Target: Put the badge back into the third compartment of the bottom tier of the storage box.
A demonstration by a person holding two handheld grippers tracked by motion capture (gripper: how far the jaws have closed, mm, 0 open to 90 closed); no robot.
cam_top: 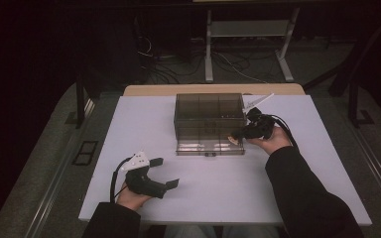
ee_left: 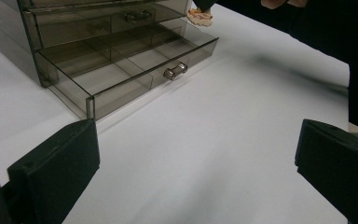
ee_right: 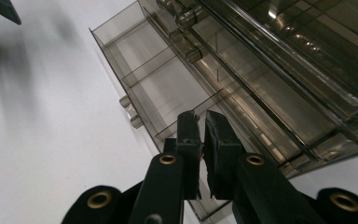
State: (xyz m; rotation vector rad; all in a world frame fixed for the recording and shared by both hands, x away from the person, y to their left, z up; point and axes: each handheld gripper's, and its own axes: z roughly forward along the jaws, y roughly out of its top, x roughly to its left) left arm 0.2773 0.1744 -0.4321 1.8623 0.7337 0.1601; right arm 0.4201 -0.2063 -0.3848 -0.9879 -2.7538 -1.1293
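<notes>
A drawer box (cam_top: 209,119) stands at the middle of the bench (cam_top: 287,198), toward its far edge, its bottom drawer (cam_top: 210,147) pulled out toward the person. The right gripper (cam_top: 239,135) sits at that drawer's right end. The left gripper (cam_top: 166,172) lies near the front left, well apart from the box.

A small flat piece (cam_top: 235,140), pale cream with orange-brown markings and a scalloped edge, is pinched in the closed right tool (cam_top: 239,136) just above the right end of the bottom drawer (ee_left: 135,74). That drawer, of smoky clear plastic with dividers and a metal knob, stands pulled out of its organiser box (cam_top: 208,116) on the white bench (cam_top: 218,193).
</notes>
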